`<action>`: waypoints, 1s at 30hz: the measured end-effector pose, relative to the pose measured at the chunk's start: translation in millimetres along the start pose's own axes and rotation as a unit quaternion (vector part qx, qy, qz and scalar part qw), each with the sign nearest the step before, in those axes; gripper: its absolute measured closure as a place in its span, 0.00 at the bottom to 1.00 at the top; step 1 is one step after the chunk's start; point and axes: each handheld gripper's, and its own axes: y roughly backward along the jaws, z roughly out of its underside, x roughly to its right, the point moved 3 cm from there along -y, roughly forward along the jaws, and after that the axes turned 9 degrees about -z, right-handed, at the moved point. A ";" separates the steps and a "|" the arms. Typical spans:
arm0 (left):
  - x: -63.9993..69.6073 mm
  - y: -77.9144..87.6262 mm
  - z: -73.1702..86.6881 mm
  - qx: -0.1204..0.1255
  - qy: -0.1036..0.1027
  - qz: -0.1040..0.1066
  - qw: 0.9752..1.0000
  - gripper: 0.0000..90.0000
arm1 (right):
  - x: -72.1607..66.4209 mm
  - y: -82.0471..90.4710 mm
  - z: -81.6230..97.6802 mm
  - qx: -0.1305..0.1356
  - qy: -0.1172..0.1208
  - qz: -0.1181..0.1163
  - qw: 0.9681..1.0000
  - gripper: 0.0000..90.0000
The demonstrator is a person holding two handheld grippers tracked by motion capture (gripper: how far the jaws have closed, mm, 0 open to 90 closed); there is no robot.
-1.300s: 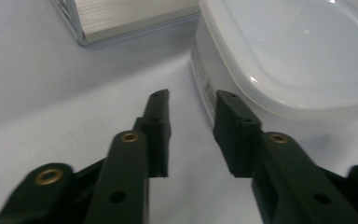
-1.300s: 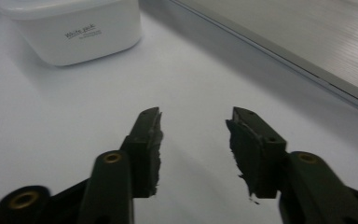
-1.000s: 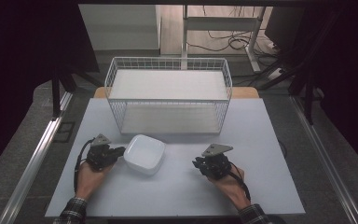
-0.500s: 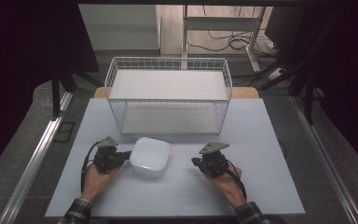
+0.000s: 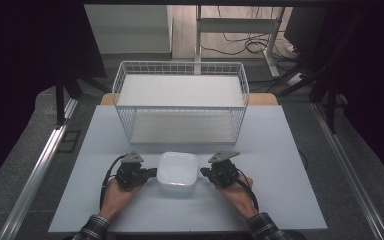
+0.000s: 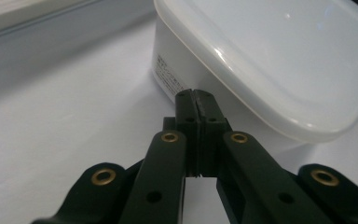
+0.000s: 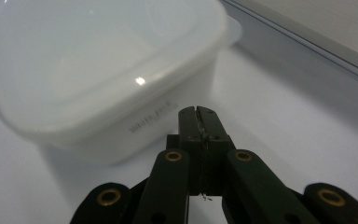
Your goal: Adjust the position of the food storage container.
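Table (image 5: 280, 150) space in front of the wire basket (image 5: 180, 100) is hosting a two-sided squeeze: the white lidded container (image 5: 178, 171) is sitting between both tools, apparently being steadied for a lift, the left gripper (image 5: 152, 173) and right gripper (image 5: 203, 173) each pressing closed, empty jaws toward an opposite wall.

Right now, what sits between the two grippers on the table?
In the high view, a white lidded container lies between the left gripper and the right gripper, both with jaws shut.
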 end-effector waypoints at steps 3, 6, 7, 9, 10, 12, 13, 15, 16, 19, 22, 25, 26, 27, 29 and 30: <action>7.6 -3.3 0.4 -0.012 -0.016 -0.007 1.000 1.00 | -0.3 -1.5 0.3 -0.005 -0.001 0.007 1.000 0.99; 11.7 -3.9 1.0 -0.013 -0.019 -0.004 1.000 1.00 | 2.6 1.3 1.4 -0.004 -0.012 0.002 1.000 0.99; 13.4 -3.4 1.3 -0.015 -0.022 -0.004 1.000 1.00 | 2.6 2.2 1.5 -0.005 -0.013 0.001 1.000 0.99; 16.1 -2.6 2.0 -0.016 -0.025 -0.005 1.000 1.00 | 1.4 3.7 1.8 -0.009 -0.010 0.004 1.000 0.99; 18.1 -2.2 2.5 -0.017 -0.025 -0.004 1.000 1.00 | 0.8 4.5 2.2 -0.011 -0.009 0.005 1.000 0.99; 20.8 -1.9 3.0 -0.017 -0.028 -0.003 0.999 1.00 | -0.4 6.1 3.4 -0.013 -0.011 0.007 1.000 0.99; 21.5 -1.9 3.0 -0.018 -0.029 -0.003 0.999 1.00 | -0.9 7.1 4.4 -0.015 -0.012 0.005 1.000 0.99; 22.7 -3.1 2.1 -0.017 -0.032 -0.004 0.999 1.00 | -1.8 8.8 6.6 -0.019 -0.013 0.004 1.000 0.99; 22.4 -4.3 1.2 -0.016 -0.032 -0.004 0.999 1.00 | -2.0 9.5 7.7 -0.020 -0.011 0.004 1.000 0.99; 21.9 -7.0 -0.6 -0.013 -0.028 -0.003 1.000 1.00 | -3.7 11.8 9.5 -0.025 -0.013 0.009 1.000 0.99; 22.3 -7.4 -1.2 -0.014 -0.032 -0.006 0.999 1.00 | -4.7 13.2 10.6 -0.027 -0.010 0.011 1.000 0.99; 21.7 -4.3 -2.5 -0.013 -0.031 -0.006 0.999 0.98 | -5.4 14.2 10.9 -0.026 -0.009 0.010 1.000 0.99; 21.0 -2.8 -2.5 -0.012 -0.027 -0.006 1.000 0.95 | -6.0 15.2 10.8 -0.026 -0.008 0.011 1.000 0.99; 19.8 -1.2 -1.8 -0.014 -0.026 -0.008 1.000 0.92 | -6.6 16.5 10.7 -0.024 -0.006 0.012 1.000 0.98; 17.5 1.9 0.8 -0.017 -0.024 -0.011 1.000 0.85 | -6.4 20.1 11.5 -0.024 -0.001 0.021 1.000 0.95; 16.4 4.3 2.3 -0.019 -0.024 -0.010 0.999 0.79 | -5.4 22.7 12.5 -0.022 0.002 0.024 0.999 0.93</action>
